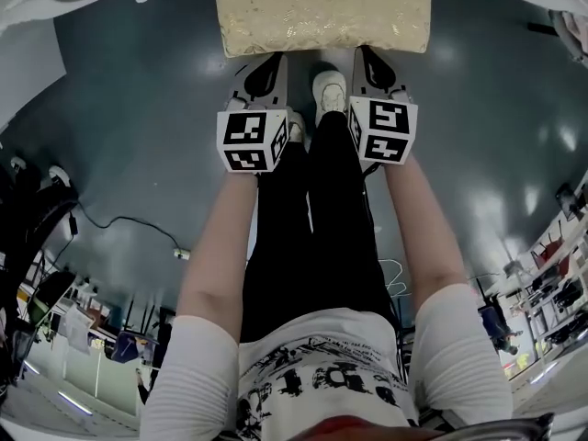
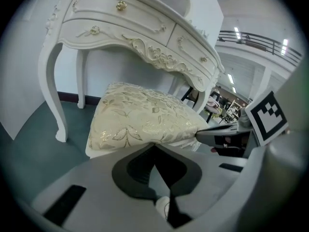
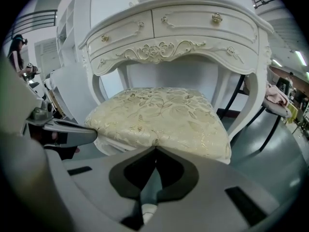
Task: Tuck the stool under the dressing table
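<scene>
The stool (image 1: 322, 12) has a cream cushion with a gold leaf pattern and stands in front of the white carved dressing table (image 3: 178, 33). Its far part sits beneath the table's drawers. My left gripper (image 1: 278, 56) and right gripper (image 1: 360, 51) are side by side, both shut, with their tips against the cushion's near edge. In the left gripper view the closed tips (image 2: 154, 145) meet at the stool (image 2: 140, 117) below the dressing table (image 2: 140, 28), with the right gripper (image 2: 227, 135) alongside. The right gripper view shows its tips (image 3: 155, 148) meeting at the stool (image 3: 159, 117).
The floor is dark grey-green. The person's white shoe (image 1: 329, 90) stands between the grippers, just short of the stool. A cable (image 1: 129, 223) runs across the floor at left. A white shelf unit (image 3: 72, 28) stands left of the table, and a dark-legged table with pink cloth (image 3: 277, 95) at right.
</scene>
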Demonstrator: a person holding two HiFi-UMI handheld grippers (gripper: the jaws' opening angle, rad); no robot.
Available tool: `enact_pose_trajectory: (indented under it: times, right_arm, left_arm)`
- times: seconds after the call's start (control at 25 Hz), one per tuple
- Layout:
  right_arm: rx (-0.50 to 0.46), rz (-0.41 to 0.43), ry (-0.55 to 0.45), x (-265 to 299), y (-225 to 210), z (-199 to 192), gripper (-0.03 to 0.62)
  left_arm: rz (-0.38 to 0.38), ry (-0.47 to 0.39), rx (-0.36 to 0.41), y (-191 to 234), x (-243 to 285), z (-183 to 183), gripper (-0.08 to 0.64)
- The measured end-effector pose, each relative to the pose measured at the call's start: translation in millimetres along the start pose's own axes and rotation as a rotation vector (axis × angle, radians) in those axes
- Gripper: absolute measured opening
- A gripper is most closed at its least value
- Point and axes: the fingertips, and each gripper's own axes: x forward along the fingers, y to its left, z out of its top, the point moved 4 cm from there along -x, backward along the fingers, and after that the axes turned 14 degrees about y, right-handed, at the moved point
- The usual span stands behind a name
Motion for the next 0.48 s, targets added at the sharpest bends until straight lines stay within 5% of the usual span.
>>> enact_pose_trajectory:
  times: [0.24,0.48]
  right_arm:
    - [-0.069,0.05,-0.01,16.3,-9.9,34.8,0.017]
    - [-0.079,0.041,-0.026,32.5,-13.5,69.6,0.017]
  left_arm:
    - [0.03,-0.044,-0.118,16.9,11.2,29.6,0.02]
    - [0.066,-0.084,-0.127,35.0,24.1,61.9,0.02]
